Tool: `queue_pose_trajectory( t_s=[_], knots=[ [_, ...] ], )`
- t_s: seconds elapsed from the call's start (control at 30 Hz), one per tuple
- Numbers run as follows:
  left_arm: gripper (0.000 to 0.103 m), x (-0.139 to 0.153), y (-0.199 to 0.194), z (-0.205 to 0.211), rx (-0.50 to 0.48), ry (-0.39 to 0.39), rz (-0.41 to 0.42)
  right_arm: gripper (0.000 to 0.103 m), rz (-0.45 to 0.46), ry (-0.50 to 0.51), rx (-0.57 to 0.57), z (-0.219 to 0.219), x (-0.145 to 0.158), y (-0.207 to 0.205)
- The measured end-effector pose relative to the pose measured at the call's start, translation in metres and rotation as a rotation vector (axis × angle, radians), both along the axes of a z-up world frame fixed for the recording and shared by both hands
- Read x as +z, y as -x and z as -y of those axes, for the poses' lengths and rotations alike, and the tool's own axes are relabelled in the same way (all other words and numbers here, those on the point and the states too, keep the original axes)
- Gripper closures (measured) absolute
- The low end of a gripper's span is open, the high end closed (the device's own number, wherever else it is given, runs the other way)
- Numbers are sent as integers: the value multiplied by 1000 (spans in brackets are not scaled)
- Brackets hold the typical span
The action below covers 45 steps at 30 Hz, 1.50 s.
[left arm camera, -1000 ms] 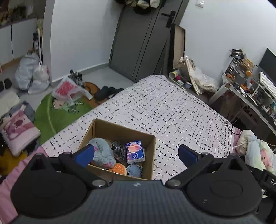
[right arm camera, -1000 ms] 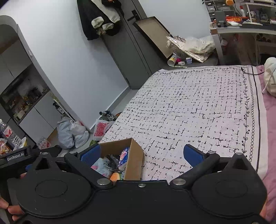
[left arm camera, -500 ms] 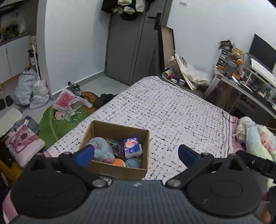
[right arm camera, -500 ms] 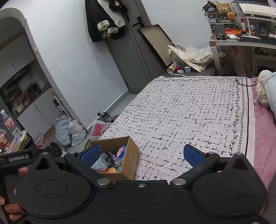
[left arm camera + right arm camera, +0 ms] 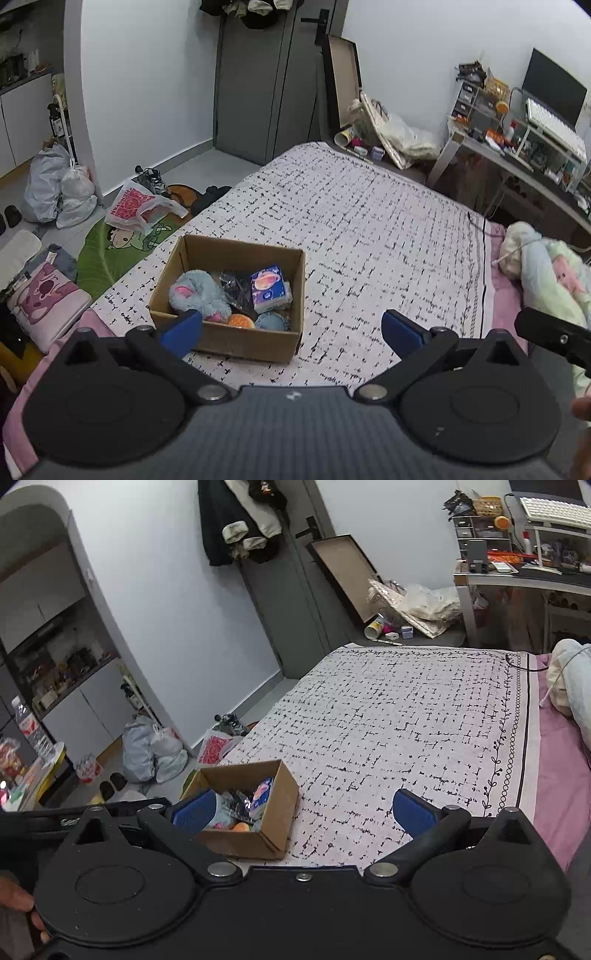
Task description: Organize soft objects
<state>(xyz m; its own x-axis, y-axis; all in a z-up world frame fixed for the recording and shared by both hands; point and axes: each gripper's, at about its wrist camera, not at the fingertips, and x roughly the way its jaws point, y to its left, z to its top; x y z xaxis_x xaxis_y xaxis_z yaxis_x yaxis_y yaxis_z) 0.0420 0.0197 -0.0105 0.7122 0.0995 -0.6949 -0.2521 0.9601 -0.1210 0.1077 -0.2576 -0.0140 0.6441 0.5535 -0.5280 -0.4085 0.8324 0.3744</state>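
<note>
1. My left gripper (image 5: 291, 330) stands spread wide with nothing between its blue pads (image 5: 400, 328); it hangs above the patterned bedspread (image 5: 369, 229) and touches nothing. Its left pad covers part of the near wall of the cardboard box (image 5: 236, 338).
2. My right gripper (image 5: 303, 814) is likewise released and empty. In its view the left pad hides a good part of the box (image 5: 273, 838) interior at lower centre.
3. The box sits on the bedspread near the bed's lower-left edge, open at the top. Inside I see a blue-grey plush toy (image 5: 197, 291) at the left, a tissue pack (image 5: 267, 290) with a planet print at the right, an orange ball (image 5: 240, 320) and a pale blue round thing (image 5: 271, 321) against the near wall.
4. A dark crinkled item (image 5: 234, 284) lies between plush and pack; I cannot tell what it is.
5. At the right edge of the left view, a pastel blanket (image 5: 546, 273) lies on the pink sheet, cut off by the frame.
6. The other gripper's black body (image 5: 554, 338) intrudes at the right.
</note>
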Motion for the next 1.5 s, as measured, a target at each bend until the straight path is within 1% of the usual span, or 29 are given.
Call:
queue_pose_trajectory(
  t_s=[0.23, 0.33, 0.5, 0.77, 1.07, 1.5],
  knots=[
    [0, -9, 1, 3, -9, -18, -29, 0, -36, -8, 7, 3, -11, 1],
    [0, -12, 1, 3, -11, -21, -40, 0, -52, -24, 26, 3, -13, 0],
    [0, -13, 1, 4, -17, -36, -51, 0, -54, -20, 34, 1, -13, 2],
    [0, -15, 3, 2, -13, -25, -58, 0, -76, -25, 41, -1, -17, -1],
    [0, -11, 4, 2, -13, -15, -51, 0, -72, -16, 37, -3, -16, 1],
    [0, -11, 6, 5, -24, -21, -53, 0, -67, 3, 23, -3, -17, 1]
  ],
)
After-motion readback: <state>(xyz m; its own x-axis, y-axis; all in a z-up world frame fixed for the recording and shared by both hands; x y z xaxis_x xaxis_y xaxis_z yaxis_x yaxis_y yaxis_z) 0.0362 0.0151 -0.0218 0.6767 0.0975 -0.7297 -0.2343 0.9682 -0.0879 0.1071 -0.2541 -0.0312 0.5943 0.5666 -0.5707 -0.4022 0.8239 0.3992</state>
